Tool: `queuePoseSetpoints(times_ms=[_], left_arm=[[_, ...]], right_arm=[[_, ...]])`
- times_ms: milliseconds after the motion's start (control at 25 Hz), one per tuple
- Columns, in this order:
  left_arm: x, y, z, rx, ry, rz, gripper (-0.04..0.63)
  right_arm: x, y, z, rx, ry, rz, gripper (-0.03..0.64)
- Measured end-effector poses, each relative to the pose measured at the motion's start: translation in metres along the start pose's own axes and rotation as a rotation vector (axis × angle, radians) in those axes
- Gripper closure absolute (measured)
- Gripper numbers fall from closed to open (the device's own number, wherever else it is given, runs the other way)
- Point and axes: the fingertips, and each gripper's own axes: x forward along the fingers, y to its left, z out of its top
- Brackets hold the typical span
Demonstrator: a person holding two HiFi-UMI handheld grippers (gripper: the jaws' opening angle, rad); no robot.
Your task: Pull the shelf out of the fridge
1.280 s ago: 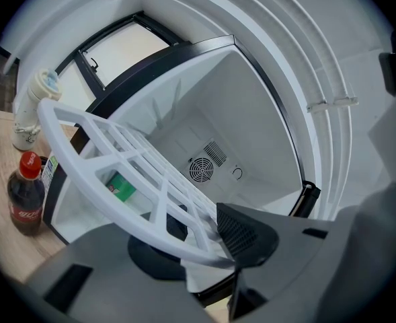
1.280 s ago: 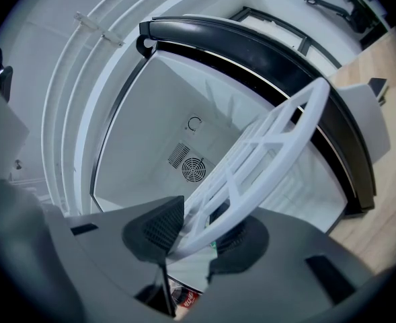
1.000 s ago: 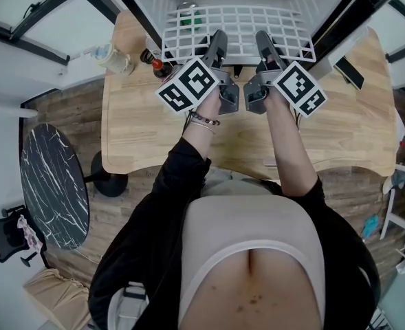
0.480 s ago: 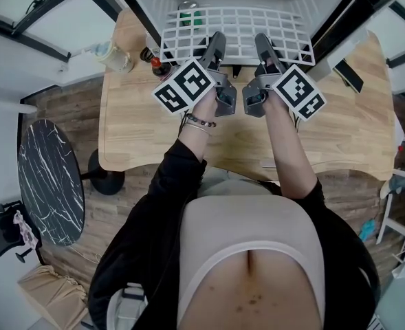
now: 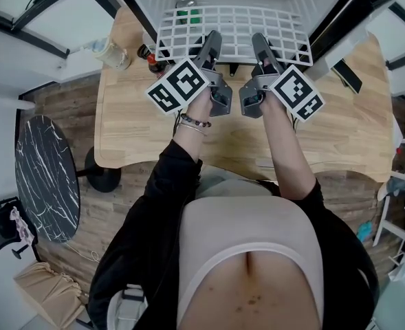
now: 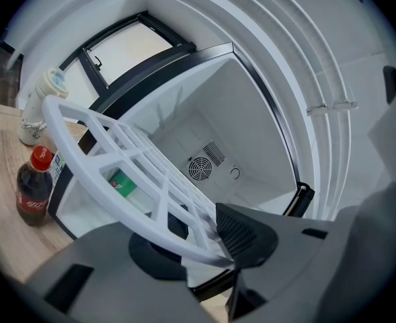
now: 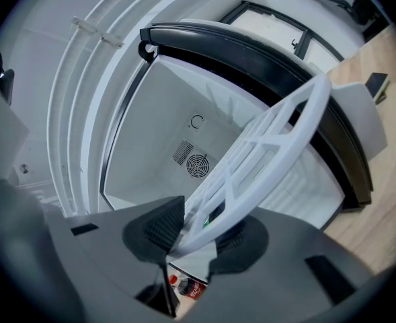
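**Both hand-held grippers clamped side by side, arms stretched forward**

In the head view both arms reach up the frame from the torso at the bottom. The left hand-held gripper (image 5: pixel 212 41) and the right hand-held gripper (image 5: pixel 260 42) lie just beside each other in the upper centre, pointing level and almost parallel. Their marker cubes splay outward. Each gripper's own view shows its jaws closed on the front rim of the white grid shelf (image 5: pixel 233 25), pads pressing on it. The left arm wears a black sleeve (image 5: pixel 166 181) and a bracelet (image 5: pixel 191 121) at the wrist. The right forearm (image 5: pixel 289 153) is bare.
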Motion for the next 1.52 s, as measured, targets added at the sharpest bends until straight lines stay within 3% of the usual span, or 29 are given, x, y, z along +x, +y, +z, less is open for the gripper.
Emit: queuePoseSetpoints(times_ms=[1520], left_arm=[[-0.019, -0.006, -0.007, -0.036, 0.016, -0.018, 0.468]], right_arm=[[-0.018, 0.005, -0.004, 0.025, 0.006, 0.004, 0.489]])
